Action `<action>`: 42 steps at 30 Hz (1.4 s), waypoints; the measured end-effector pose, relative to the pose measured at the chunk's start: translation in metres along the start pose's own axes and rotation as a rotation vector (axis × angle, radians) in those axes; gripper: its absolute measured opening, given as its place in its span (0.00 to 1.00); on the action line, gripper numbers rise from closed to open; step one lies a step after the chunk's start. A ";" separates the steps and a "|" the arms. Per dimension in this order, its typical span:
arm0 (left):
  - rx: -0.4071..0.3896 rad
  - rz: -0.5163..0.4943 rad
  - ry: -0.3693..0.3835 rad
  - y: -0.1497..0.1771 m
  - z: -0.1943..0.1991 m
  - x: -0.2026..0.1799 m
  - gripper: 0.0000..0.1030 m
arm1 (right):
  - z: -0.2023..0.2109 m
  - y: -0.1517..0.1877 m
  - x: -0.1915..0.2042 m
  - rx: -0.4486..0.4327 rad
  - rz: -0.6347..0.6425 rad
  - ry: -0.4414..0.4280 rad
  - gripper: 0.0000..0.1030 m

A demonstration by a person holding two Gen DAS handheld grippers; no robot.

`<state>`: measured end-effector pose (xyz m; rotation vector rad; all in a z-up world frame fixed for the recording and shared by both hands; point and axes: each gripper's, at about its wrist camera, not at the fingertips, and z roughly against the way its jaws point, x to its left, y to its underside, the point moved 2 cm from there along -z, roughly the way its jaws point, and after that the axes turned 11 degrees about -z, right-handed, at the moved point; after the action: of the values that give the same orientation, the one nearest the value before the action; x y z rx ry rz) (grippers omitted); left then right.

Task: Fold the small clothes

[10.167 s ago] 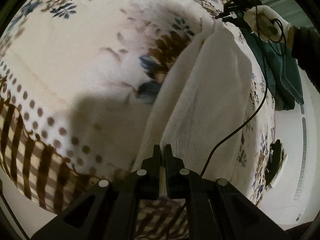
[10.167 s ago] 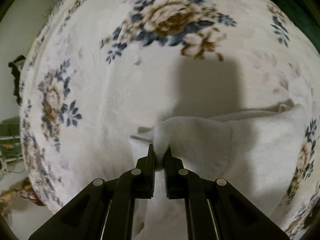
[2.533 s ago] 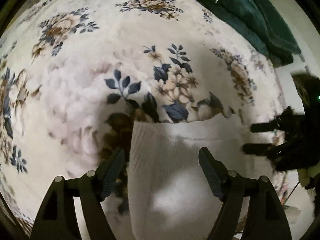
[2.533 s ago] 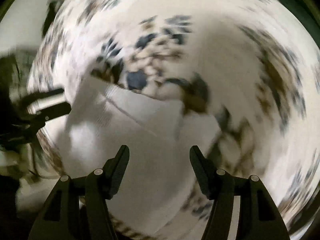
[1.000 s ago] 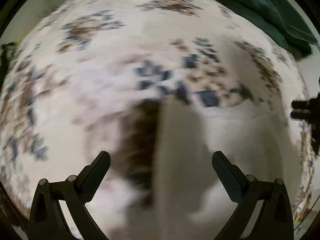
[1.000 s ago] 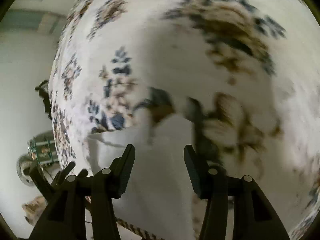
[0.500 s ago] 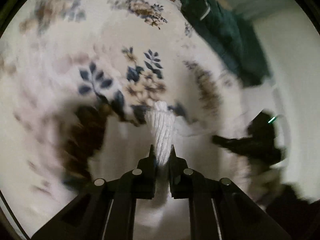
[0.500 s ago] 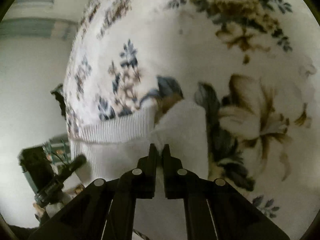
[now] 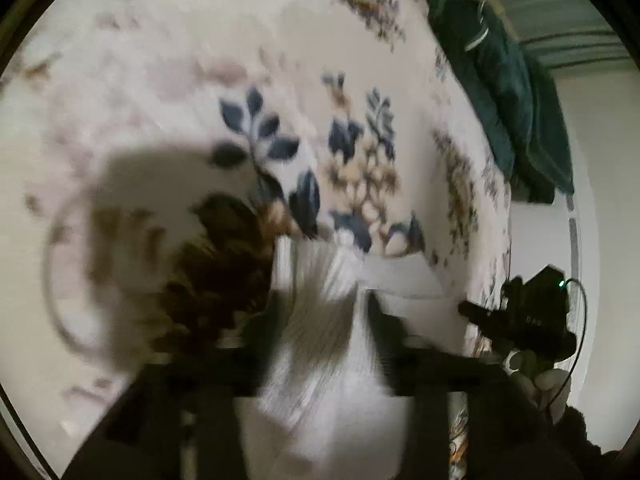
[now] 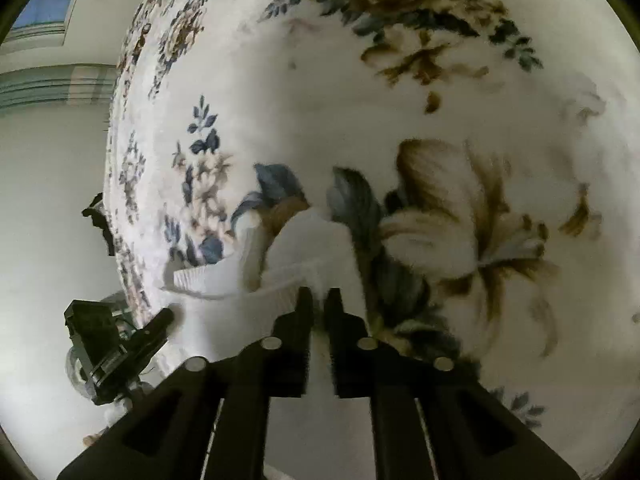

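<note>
Both claws have just been opening: the left claw stands apart around the white knit garment, no longer pinching it; the right claw is only slightly parted, knit between. That looks like releasing a fold onto the floral bed. No containers in view

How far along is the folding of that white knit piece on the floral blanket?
Done: the white knit garment already lies doubled into a narrow bundle on the floral blanket.

In hand: both jaws have just been opening. The left gripper stands open around the cloth, and the right gripper shows only a narrow gap at its hem.

Left: letting go fully and tidying the fold.
</note>
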<state>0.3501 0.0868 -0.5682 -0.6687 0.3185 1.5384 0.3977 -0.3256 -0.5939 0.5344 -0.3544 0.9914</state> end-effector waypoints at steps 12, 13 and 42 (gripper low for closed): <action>0.018 -0.089 -0.075 0.002 -0.020 -0.011 0.06 | -0.007 0.019 -0.001 0.013 0.011 -0.091 0.05; -0.013 -0.086 -0.071 0.001 -0.012 -0.010 0.06 | 0.001 0.020 0.002 -0.017 0.019 -0.108 0.05; 0.113 0.087 0.156 0.080 -0.014 0.042 0.60 | -0.039 0.061 -0.062 0.273 -0.061 -0.236 0.88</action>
<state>0.2770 0.1048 -0.6198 -0.6944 0.5543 1.5408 0.3151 -0.3194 -0.6414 0.9089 -0.4127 0.9250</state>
